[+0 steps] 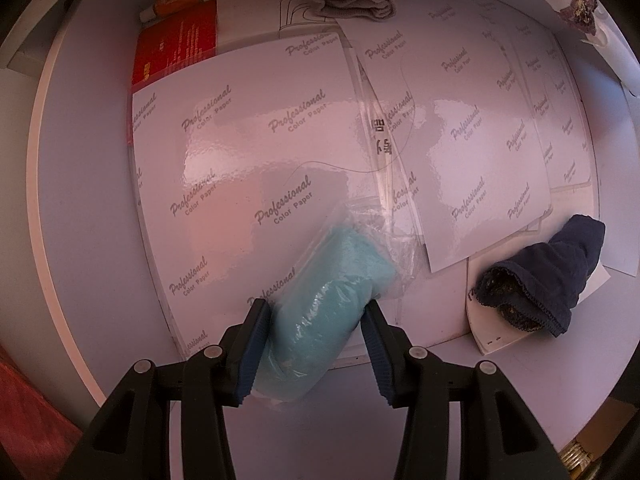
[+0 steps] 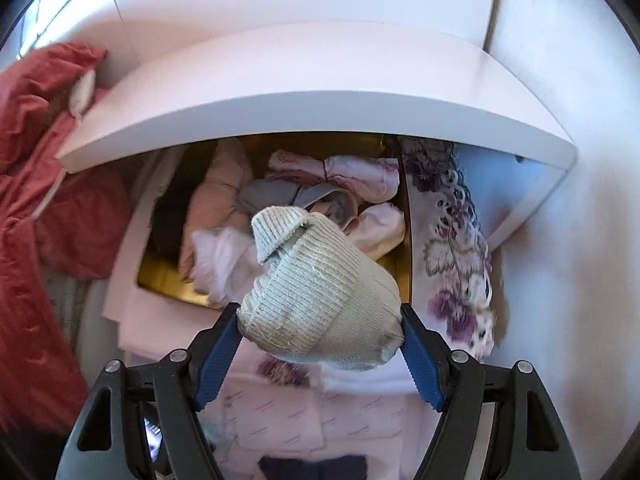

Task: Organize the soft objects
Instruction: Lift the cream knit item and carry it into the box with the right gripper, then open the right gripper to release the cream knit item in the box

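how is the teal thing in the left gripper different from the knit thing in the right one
The teal fuzzy cloth roll is sealed in clear plastic; the pale ribbed knit sock bundle is bare. The roll lies on glossy white paper sheets; the bundle is held above a gold box of clothes. Both sit between gripper pads.

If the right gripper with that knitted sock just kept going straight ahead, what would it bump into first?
Probably the pile of folded pale clothes in the gold-lined box under the white shelf. The right gripper, shut on the knitted sock, points at it; depth is unclear.
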`<state>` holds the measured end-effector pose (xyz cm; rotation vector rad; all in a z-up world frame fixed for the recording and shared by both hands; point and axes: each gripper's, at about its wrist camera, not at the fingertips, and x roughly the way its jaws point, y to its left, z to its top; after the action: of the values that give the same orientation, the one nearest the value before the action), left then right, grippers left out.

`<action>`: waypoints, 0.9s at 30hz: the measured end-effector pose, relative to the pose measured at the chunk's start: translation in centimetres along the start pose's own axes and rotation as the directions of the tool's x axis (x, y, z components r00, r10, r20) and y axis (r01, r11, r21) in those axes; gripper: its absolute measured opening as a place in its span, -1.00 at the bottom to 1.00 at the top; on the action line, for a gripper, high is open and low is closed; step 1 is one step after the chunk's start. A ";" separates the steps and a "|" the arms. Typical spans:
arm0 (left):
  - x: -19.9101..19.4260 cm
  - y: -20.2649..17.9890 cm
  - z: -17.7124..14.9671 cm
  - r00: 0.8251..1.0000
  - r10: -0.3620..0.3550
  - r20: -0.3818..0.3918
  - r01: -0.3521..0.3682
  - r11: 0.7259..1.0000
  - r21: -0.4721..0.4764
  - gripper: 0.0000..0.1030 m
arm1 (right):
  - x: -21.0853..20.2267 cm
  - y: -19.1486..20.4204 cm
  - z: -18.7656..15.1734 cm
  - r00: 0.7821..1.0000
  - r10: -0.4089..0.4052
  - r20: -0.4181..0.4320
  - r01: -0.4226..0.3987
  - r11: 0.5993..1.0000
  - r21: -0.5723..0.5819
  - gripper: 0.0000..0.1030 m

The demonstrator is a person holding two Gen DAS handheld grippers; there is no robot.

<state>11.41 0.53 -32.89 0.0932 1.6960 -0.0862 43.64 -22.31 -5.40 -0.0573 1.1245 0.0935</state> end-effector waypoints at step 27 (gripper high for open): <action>0.0 0.0 0.2 1.000 0.005 -0.002 -0.005 1.000 0.005 -0.07 | 4.2 -1.2 1.4 0.996 -0.086 -0.023 0.085 0.995 -0.054 0.63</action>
<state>11.57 0.55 -32.87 0.1009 1.6972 -0.0865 46.83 -23.22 -8.55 -0.1540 1.1433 0.0460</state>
